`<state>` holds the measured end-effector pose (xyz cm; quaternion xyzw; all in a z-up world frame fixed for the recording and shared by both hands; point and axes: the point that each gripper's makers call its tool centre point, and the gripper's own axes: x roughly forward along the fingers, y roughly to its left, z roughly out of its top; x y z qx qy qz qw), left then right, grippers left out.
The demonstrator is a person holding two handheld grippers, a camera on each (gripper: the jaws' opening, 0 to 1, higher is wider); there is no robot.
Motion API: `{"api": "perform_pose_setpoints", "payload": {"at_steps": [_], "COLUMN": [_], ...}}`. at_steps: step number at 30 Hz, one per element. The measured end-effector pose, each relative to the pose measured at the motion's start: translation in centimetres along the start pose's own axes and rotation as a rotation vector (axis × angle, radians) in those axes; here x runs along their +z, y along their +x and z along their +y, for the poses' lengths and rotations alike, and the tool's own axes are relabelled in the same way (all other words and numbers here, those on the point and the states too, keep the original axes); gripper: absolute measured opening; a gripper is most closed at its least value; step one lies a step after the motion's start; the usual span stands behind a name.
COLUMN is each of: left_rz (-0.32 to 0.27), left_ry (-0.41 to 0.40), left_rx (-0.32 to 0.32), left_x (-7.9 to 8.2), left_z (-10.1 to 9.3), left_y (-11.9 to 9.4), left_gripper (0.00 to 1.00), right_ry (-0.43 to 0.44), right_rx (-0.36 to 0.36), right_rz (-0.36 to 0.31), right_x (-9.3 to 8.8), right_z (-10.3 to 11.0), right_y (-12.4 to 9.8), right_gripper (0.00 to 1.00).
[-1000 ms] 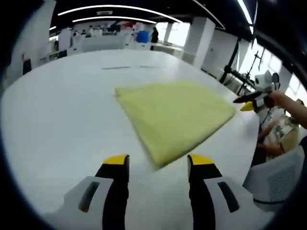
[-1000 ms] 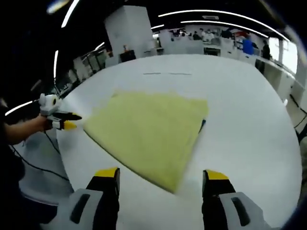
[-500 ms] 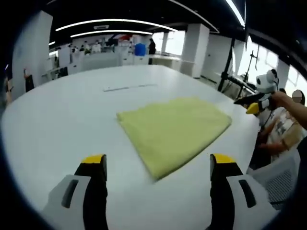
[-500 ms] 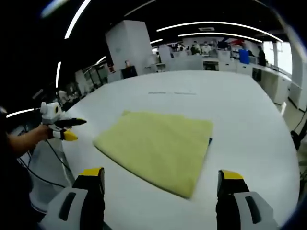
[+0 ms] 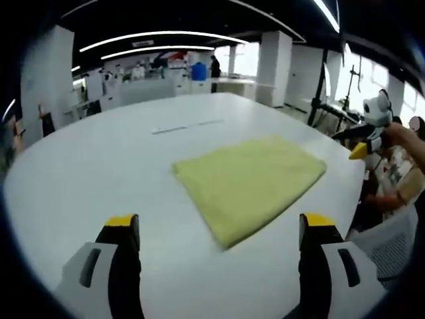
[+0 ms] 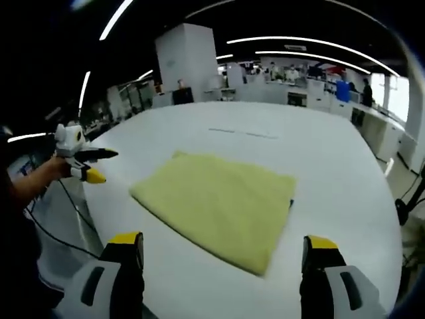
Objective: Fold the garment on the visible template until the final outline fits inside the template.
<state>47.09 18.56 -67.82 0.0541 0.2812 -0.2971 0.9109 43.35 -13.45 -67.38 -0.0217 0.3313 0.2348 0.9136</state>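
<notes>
My soft yellow folded cloth (image 5: 249, 186) lies flat in the middle of the big white round worktop (image 5: 86, 173). My left claw (image 5: 216, 229) and right claw (image 6: 222, 249) are both wide open, holding nothing, pulled away from it. A dark bit (image 6: 291, 201) peeks from one edge, maybe the template. I think the fold is done, so I should check the edges and keep my claws off.

No legible text, label or number — anywhere, either view.

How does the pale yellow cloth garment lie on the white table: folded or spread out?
Folded. The pale yellow cloth garment lies as a compact four-sided pad with thick doubled edges on the white table, neither gripper touching it.
</notes>
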Motion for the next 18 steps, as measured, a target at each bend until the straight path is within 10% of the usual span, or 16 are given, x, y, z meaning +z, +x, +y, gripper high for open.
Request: {"api": "perform_pose_setpoints", "payload": {"at_steps": [18], "left_rz": [0.020], "left_ry": [0.034], "left_rx": [0.029], "left_x": [-1.0], "left_z": [-0.1], "left_y": [-1.3], "left_gripper": [0.93], "right_ry": [-0.034], "right_rx": [-0.011], "right_rz": [0.045], "right_x": [-1.0], "right_z": [0.2], "right_y": [0.3], "right_gripper": [0.95]}}
